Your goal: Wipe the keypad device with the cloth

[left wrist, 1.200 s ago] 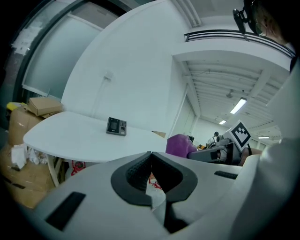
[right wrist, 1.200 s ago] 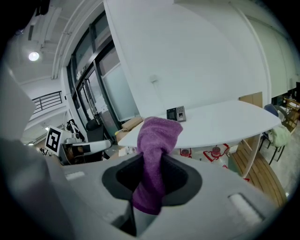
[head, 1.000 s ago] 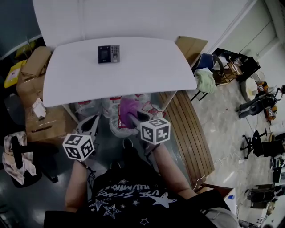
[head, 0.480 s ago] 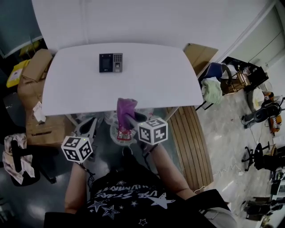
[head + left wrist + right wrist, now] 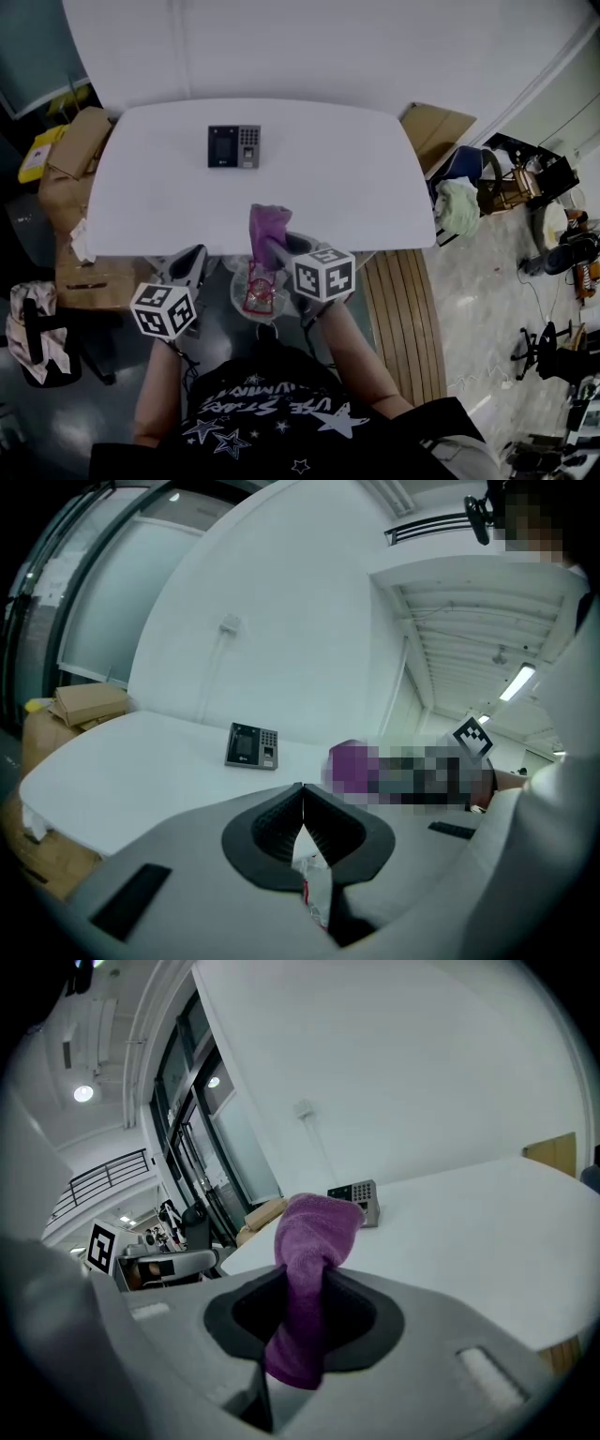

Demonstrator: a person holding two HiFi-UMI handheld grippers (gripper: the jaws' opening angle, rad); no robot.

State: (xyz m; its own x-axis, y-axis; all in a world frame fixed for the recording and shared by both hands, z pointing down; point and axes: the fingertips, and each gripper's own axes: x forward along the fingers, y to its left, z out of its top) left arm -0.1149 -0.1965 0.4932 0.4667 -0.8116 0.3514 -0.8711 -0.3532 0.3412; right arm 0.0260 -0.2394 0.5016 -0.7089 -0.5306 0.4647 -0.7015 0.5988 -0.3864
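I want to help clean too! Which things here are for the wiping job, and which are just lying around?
For the job:
purple cloth, held in the right gripper
keypad device
white table

Just lying about:
cardboard boxes
pale green cloth at the right
plastic bags below the table edge

The keypad device lies far back on the table, cloth near the front edge.

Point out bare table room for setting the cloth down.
The table is bare except for the keypad device near its far edge. Widest patch: right of the device; also the near strip by the held cloth. Crowded: boxes off its left.
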